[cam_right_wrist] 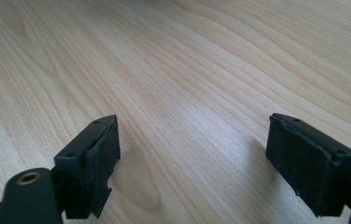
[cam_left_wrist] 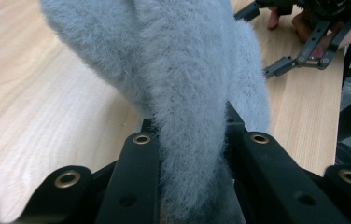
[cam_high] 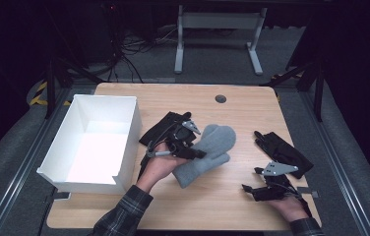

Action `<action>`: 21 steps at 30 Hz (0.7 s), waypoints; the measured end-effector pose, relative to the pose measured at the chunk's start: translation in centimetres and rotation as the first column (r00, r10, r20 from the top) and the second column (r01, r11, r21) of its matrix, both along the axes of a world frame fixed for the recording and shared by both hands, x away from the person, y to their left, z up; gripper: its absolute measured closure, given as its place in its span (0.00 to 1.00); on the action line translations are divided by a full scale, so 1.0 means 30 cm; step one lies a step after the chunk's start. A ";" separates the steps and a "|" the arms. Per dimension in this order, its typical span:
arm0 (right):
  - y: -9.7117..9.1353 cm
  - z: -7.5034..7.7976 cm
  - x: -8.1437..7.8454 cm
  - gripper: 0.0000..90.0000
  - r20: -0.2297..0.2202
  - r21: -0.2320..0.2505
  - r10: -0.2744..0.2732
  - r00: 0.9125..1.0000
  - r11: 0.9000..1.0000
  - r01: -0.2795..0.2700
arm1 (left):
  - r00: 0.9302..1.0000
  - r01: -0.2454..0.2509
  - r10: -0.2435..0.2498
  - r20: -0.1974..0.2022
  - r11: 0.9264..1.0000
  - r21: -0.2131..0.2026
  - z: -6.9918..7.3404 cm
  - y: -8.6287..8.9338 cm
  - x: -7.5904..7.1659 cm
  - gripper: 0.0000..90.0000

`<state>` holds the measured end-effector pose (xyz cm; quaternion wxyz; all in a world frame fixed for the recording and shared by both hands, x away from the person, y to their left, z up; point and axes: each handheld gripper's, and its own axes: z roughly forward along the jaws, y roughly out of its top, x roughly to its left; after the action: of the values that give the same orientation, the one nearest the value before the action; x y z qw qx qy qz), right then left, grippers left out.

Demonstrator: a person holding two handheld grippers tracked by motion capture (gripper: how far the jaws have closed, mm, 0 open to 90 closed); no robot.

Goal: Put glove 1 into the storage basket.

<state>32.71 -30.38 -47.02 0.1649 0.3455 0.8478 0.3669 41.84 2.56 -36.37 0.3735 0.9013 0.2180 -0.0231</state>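
A fluffy grey mitten (cam_high: 207, 150) lies across the middle of the wooden table (cam_high: 212, 206), with its cuff end lifted. My left gripper (cam_high: 197, 152) is shut on that cuff. In the left gripper view the grey mitten (cam_left_wrist: 183, 93) is pinched between the two black jaws of the left gripper (cam_left_wrist: 187, 137) and hangs away from them. Near the table's front right my right gripper (cam_high: 250, 180) stands open just above the wood. The right gripper view shows the right gripper (cam_right_wrist: 192, 154) with bare table between its wide-set pads (cam_right_wrist: 101, 154).
A white open box (cam_high: 129, 132) stands at the table's left. One black glove (cam_high: 161, 129) lies behind my left hand, another black glove (cam_high: 284, 150) lies at the right, beyond the right gripper. A round cable hole (cam_high: 220, 99) sits at the far edge.
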 end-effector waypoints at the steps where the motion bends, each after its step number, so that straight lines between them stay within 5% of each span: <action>1: 0.000 0.000 0.000 0.20 0.000 0.000 0.000 1.000 1.000 0.000 | 1.000 -0.006 0.006 0.001 1.000 0.004 0.012 0.005 0.000 0.85; 11: 0.000 0.000 0.000 0.20 0.000 -0.001 -0.002 1.000 1.000 0.002 | 0.997 -0.060 0.060 0.043 0.998 0.004 0.125 0.061 0.000 0.85; 21: 0.000 0.000 0.000 0.20 -0.001 0.000 -0.002 1.000 1.000 0.002 | 0.989 -0.120 0.121 0.086 0.993 -0.011 0.259 0.179 -0.005 0.85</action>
<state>32.72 -30.38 -47.02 0.1649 0.3464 0.8477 0.3665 41.70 7.94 -28.61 0.3858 0.8856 0.2557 0.0379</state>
